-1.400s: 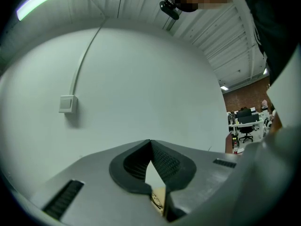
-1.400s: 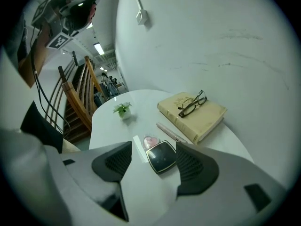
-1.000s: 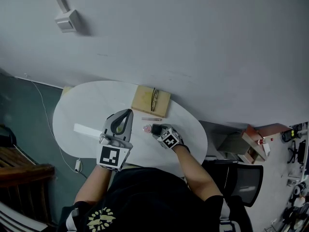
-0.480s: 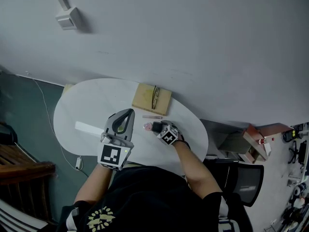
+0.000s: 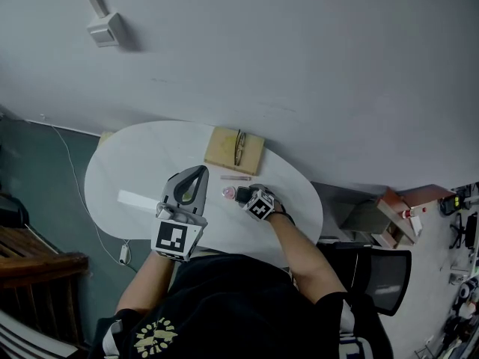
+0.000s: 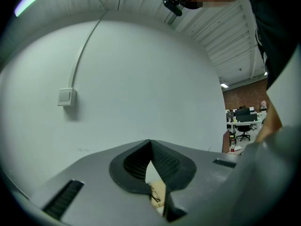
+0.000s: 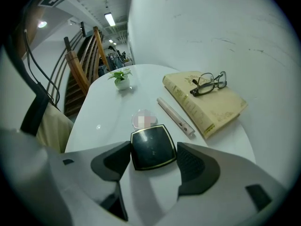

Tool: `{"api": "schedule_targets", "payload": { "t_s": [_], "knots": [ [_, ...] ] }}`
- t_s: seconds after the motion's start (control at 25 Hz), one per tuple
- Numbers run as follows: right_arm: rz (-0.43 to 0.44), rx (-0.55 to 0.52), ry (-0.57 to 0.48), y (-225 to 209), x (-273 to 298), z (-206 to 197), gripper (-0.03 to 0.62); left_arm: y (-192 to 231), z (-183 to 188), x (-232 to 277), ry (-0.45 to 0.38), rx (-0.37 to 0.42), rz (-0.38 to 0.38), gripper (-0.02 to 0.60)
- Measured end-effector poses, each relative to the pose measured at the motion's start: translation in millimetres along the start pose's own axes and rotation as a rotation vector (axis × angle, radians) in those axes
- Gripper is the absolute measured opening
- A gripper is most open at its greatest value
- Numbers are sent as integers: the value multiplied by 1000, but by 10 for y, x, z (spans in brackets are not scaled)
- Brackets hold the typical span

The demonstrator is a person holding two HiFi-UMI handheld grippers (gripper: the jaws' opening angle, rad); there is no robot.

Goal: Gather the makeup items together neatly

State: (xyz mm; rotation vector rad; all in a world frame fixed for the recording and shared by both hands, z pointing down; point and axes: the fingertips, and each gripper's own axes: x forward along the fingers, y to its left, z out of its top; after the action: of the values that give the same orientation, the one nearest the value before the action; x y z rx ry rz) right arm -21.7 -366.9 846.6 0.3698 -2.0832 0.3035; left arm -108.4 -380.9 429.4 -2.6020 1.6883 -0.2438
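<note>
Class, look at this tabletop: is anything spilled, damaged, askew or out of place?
Nothing looks spilled or damaged. The slim makeup tube lies alone along the book, apart from the black compact and the small round pink item, which sit close together, so the makeup is not yet grouped.

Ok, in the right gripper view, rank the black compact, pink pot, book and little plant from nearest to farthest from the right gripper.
1. Black compact, between the right gripper fingers.
2. Pink pot, just beyond the compact.
3. Book, ahead on the right, glasses on top.
4. Potted plant, far back on the left.
</note>
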Motion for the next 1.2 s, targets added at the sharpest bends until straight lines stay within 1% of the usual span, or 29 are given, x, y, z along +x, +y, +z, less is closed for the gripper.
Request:
{"api": "schedule_targets", "payload": {
  "t_s": [0.28,0.36,0.44,0.52,0.8,1.0,1.2],
  "knots": [
    [-43,76,-16,62,-153,-265,301,-110,51,-55,-8,10,-22,12],
    [-51,94,-17,66,-206,-371,301,-167,46,-62,2,35,-37,12],
    [-62,112,-16,58,-267,-480,300,-238,86,-62,-14,57,-50,12],
    [-73,130,-13,53,-331,-587,301,-301,130,-64,-32,56,-61,12],
    [-115,209,-16,34,-545,-978,301,-476,187,-93,-43,54,-83,12],
    [-165,292,-24,-15,-731,-1291,301,-594,167,-135,-20,59,-88,12],
    [-226,380,-70,-135,-860,-1618,303,-766,215,-162,-50,43,-94,12]
  ]
}}
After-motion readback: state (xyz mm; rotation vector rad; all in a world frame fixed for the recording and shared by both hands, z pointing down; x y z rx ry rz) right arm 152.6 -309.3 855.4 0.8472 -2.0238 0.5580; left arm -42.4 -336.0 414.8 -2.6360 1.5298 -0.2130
